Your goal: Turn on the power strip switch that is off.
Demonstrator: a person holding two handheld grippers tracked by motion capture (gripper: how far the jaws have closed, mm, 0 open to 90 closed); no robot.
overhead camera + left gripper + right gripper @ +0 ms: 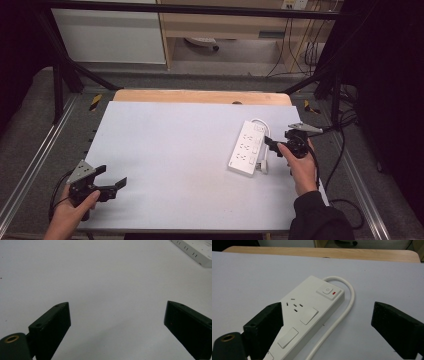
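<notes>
Item 1: white power strip, right of centre in the high view, cord looped along its side; red indicator beside the power button, no readable branding. Right gripper beside it, jaws spread, apparently poised to grasp. Left gripper, lower left, jaws spread, empty, likely idle.

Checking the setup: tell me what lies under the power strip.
The power strip lies flat on the white table sheet, its cord looping beside it. Anything beneath its body is covered.
</notes>
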